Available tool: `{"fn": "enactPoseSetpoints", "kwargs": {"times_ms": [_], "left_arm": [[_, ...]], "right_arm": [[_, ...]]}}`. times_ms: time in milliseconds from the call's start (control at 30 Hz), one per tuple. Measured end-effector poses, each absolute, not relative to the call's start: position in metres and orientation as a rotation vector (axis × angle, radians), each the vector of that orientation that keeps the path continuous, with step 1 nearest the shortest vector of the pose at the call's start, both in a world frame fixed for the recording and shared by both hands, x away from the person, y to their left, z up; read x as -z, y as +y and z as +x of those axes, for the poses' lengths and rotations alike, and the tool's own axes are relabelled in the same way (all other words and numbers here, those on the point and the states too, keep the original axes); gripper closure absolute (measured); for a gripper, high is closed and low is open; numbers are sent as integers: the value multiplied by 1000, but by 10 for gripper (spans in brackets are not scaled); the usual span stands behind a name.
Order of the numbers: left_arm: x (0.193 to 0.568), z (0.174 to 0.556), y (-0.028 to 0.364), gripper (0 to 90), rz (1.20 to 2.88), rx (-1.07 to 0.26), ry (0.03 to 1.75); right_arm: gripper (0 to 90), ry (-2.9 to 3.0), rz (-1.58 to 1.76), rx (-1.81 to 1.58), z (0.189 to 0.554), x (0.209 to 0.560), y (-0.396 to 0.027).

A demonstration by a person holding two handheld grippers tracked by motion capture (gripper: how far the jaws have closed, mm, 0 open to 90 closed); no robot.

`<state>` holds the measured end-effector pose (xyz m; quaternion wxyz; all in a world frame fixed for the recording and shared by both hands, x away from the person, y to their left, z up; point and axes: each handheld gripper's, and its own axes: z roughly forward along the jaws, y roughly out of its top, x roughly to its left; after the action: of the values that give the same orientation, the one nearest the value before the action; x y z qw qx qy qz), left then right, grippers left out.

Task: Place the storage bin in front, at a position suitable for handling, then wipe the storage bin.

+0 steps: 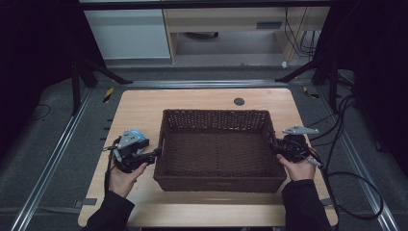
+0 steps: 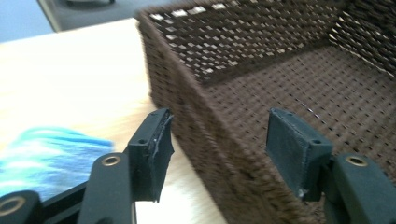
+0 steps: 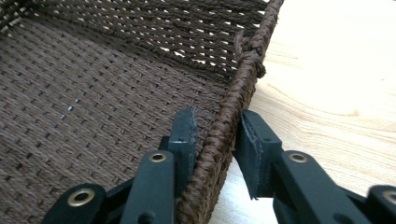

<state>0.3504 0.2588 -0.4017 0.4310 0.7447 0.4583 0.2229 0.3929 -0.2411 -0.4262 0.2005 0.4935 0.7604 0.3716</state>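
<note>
A brown woven basket [image 1: 215,113] stands empty in the middle of the wooden table. My left gripper [image 1: 156,153] is at its left wall. In the left gripper view the jaws of the left gripper [image 2: 224,140] stand open astride that basket wall [image 2: 201,116], one outside and one inside, with a gap on each side. My right gripper [image 1: 272,144] is at the right wall. In the right gripper view the right gripper [image 3: 217,135] has its pads closed against the braided basket rim [image 3: 243,79], one inside and one outside.
The light wooden table [image 1: 144,106] has a round grommet [image 1: 239,101] behind the basket. Cables [image 1: 346,178] trail on the grey floor to the right. A blurred blue patch [image 2: 46,154] lies low at the left beside my left jaws.
</note>
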Motion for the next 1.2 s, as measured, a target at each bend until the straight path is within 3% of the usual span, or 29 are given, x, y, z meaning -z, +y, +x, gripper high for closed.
{"fn": "enactPoseSetpoints", "kwargs": {"times_ms": [167,300,467,1200], "left_arm": [[403,357,294,328,1826,-623,1211],[419,365,328,300,1814,-661,1329],[432,367,341,293,1831,-655,1388],[463,368,351,285,1965,-628,1397]], "right_arm": [[538,2103,1375,-1039,393,427,-244],[468,2091,1366,-1055,391,422,-247],[417,2082,1356,-1089,388,420,-252],[513,2141,1366,-1035,390,428,-246]]}}
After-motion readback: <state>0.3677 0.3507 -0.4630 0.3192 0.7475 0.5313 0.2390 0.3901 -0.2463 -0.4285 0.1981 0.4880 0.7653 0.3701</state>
